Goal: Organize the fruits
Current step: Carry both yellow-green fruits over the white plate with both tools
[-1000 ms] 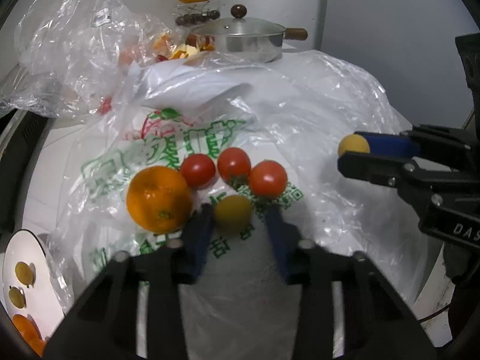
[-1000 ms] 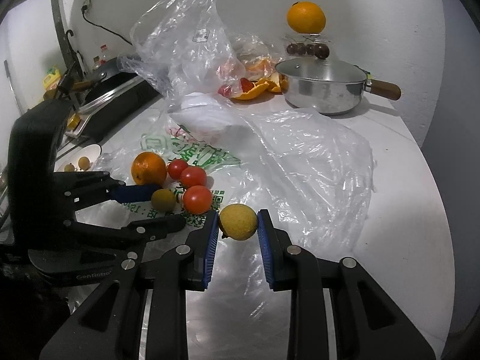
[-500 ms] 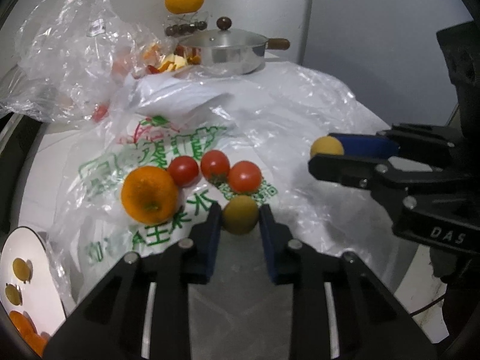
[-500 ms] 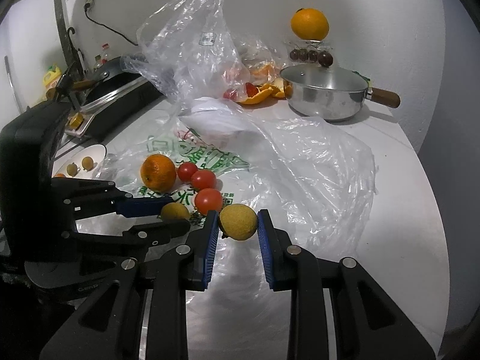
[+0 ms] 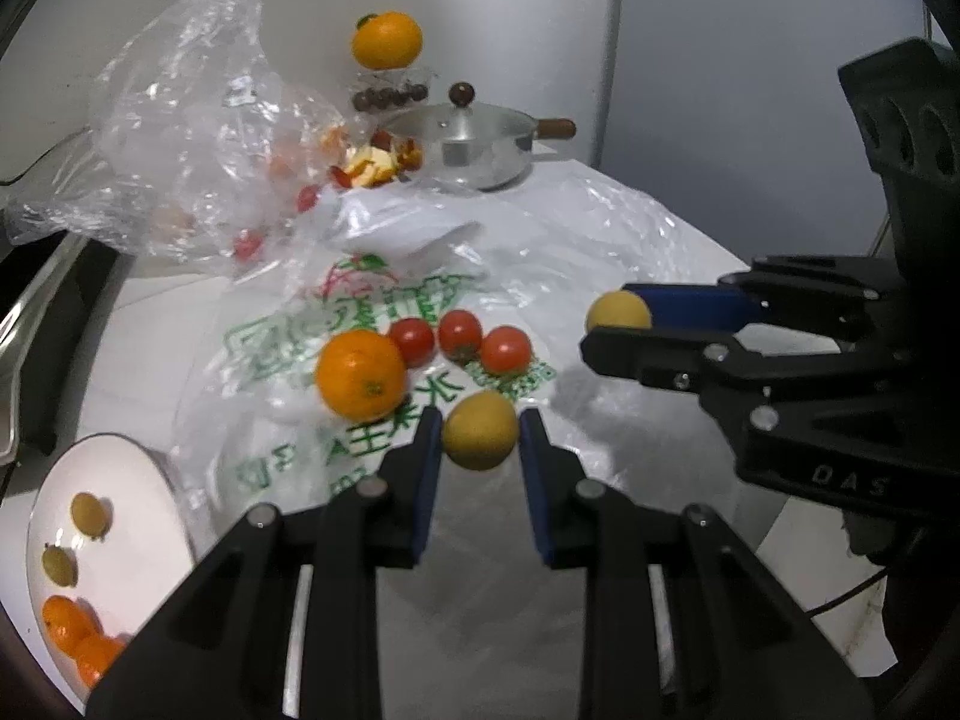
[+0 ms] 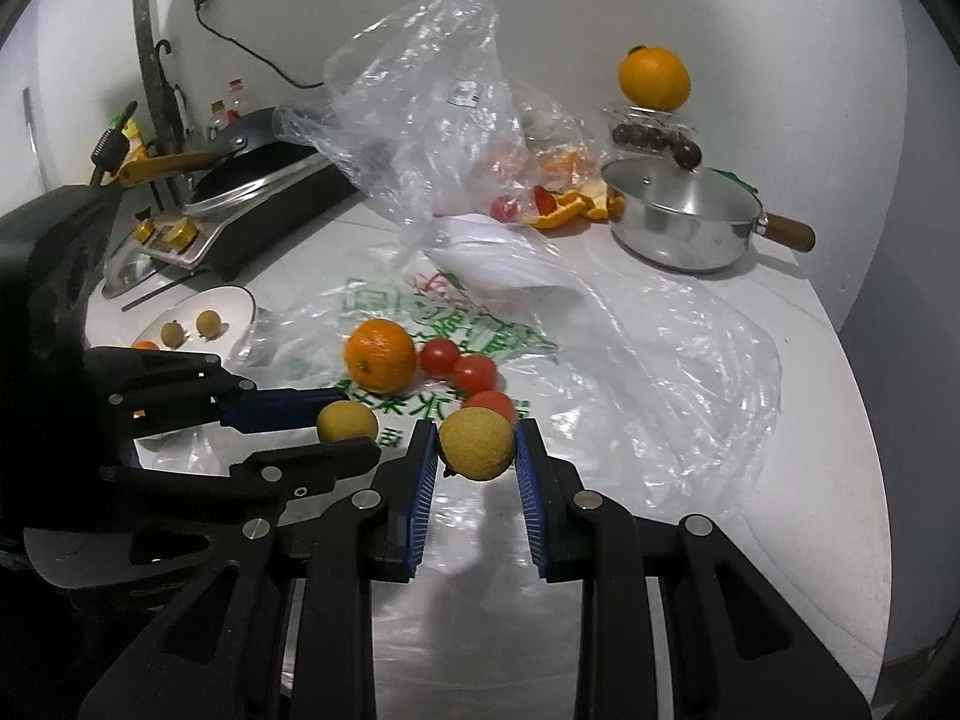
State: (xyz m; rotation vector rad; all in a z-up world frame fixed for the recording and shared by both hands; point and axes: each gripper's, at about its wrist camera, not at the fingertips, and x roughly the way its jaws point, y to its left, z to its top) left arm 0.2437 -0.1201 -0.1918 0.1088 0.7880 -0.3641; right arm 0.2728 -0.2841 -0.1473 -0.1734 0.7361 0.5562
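1. The left gripper [image 5: 480, 441] is clamped on a small yellow fruit [image 5: 480, 431], its blue pads pressing both sides. The fruit appears lifted just clear of the printed plastic bag [image 5: 384, 324], probably so it can be carried off without dragging the film.
2. The right gripper [image 6: 474, 450] is likewise closed around a second yellow fruit [image 6: 477, 443], held above the crumpled clear bag [image 6: 660, 348]. With each tool carrying one fruit, two pieces can likely be moved in one trip.
3. On the printed bag lie an orange [image 5: 361, 373] and three cherry tomatoes [image 5: 459, 339] in a row, the nearest tomato touching the orange. These look not yet sorted.
4. A white plate [image 5: 138, 498] sits near the left gripper, by the edge of the bag. It holds two small yellow fruits [image 5: 75, 537] and some orange-coloured fruit [image 5: 72, 639] at its near rim, so it seems the place where like goes with like.
5. A lidded steel pot [image 6: 684, 222] stands at the back; its contents are hidden. Behind it a jar [image 6: 651, 129] of dark round fruit has another orange [image 6: 654, 78] perched on top.
6. An upright clear bag [image 6: 432, 102] holds red pieces and peel, blurred through the film.
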